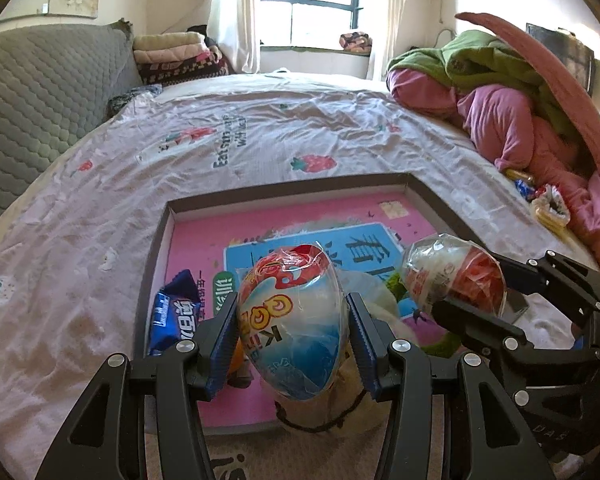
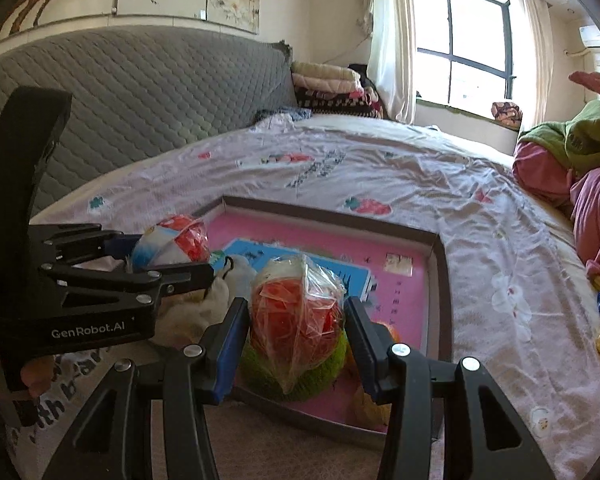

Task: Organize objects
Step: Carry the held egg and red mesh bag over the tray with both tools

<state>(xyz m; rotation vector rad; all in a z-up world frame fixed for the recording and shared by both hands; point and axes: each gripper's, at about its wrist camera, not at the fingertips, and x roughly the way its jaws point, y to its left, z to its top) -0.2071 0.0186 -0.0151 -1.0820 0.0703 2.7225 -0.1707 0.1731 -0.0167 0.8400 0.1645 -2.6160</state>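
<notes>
Both tools are gripping wrapped eggs, left tool (image 1: pixel 292 336) on blue egg (image 1: pixel 290 320), right tool (image 2: pixel 296 336) on red egg (image 2: pixel 296 308), over the tray (image 1: pixel 292 188); slick film is risking slip, or eggs rolling past the near edge.

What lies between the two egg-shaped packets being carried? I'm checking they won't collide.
Nothing touches both. In the left wrist view, a gap separates the blue-and-red egg packet from the red egg packet; behind it shows the pink-lined box with a white plush item.

Two wrapped eggs: one (image 1: pixel 290 320) at lower centre of the left view, one (image 1: pixel 454 270) at right. One tray (image 1: pixel 156 264). One blue packet (image 1: pixel 174 314), lower left. Two grippers (image 1: pixel 292 344) (image 1: pixel 472 300).
</notes>
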